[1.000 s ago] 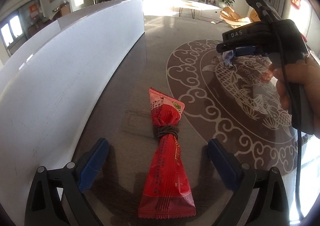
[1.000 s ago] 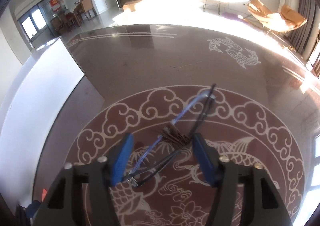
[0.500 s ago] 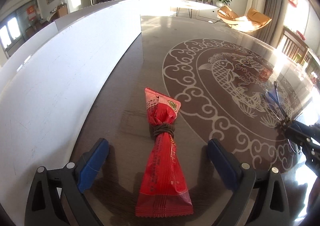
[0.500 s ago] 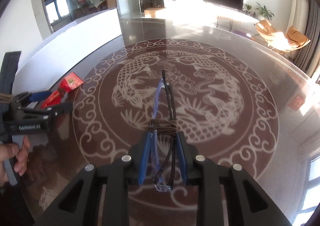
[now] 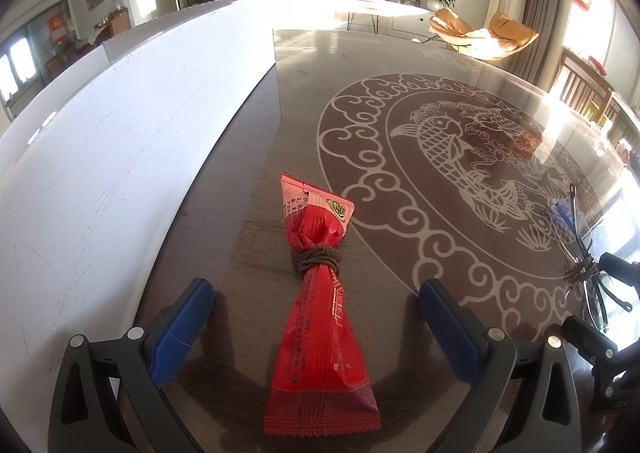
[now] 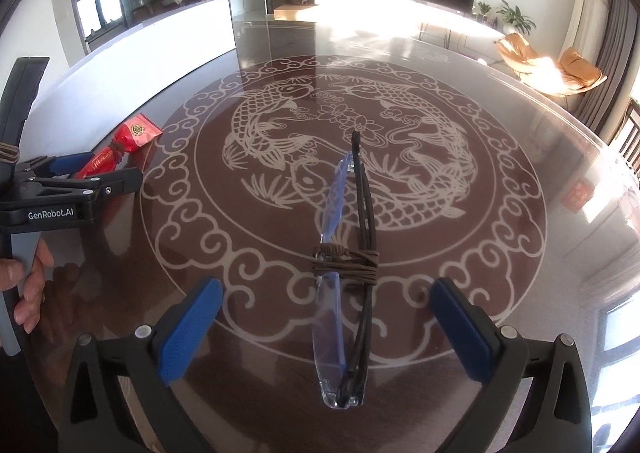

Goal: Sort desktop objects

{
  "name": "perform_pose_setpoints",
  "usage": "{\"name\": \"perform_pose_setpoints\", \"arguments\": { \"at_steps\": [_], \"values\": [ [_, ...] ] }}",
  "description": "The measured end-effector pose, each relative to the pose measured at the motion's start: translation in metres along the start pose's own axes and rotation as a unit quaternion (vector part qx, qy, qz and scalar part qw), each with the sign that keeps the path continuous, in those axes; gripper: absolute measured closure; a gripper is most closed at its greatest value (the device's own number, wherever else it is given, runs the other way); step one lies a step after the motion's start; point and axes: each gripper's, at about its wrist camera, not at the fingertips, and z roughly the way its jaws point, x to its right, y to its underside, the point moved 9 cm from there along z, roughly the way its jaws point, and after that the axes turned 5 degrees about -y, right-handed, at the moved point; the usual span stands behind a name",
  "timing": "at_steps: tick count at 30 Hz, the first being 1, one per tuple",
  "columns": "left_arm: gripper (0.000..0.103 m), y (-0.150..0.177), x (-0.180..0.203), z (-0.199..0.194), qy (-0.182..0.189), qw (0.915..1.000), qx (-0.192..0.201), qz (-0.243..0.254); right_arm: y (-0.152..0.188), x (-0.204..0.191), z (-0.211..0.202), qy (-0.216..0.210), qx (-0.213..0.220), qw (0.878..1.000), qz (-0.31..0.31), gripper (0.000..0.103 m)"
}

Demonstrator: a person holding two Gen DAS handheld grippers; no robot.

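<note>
A red snack packet (image 5: pixel 320 333), tied at its waist with brown cord, lies on the dark table between the wide-apart blue pads of my left gripper (image 5: pixel 314 293), which is open and does not touch it. Folded glasses (image 6: pixel 344 253), bound with the same brown cord, lie on the table's fish medallion. My right gripper (image 6: pixel 328 289) straddles them; its jaws are opening and the pads stand clear of the frame. The right wrist view also shows the left gripper (image 6: pixel 108 169) over the packet (image 6: pixel 132 133). At the left wrist view's right edge are the glasses (image 5: pixel 576 237) and the right gripper (image 5: pixel 592 293).
The round glass-topped table (image 6: pixel 520 133) bears a carp pattern. A long white panel (image 5: pixel 120 153) runs along its left side, close to the packet. A hand (image 6: pixel 32 277) holds the left gripper's handle. A small red sticker (image 6: pixel 576 189) lies near the right rim.
My right gripper carried the glasses across to the near side of the table, then went from shut on them to wide apart; the glasses now lie free. The left gripper and packet stayed put.
</note>
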Motion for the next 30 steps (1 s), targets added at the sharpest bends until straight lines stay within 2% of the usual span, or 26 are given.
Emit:
{"name": "perform_pose_setpoints", "arguments": {
  "at_steps": [30],
  "values": [
    [0.000,-0.0003,0.0003,0.0016,0.000,1.0000,0.000,0.000,-0.0004,0.0003,0.0002,0.000,0.000,1.000,0.000,0.000]
  ]
}}
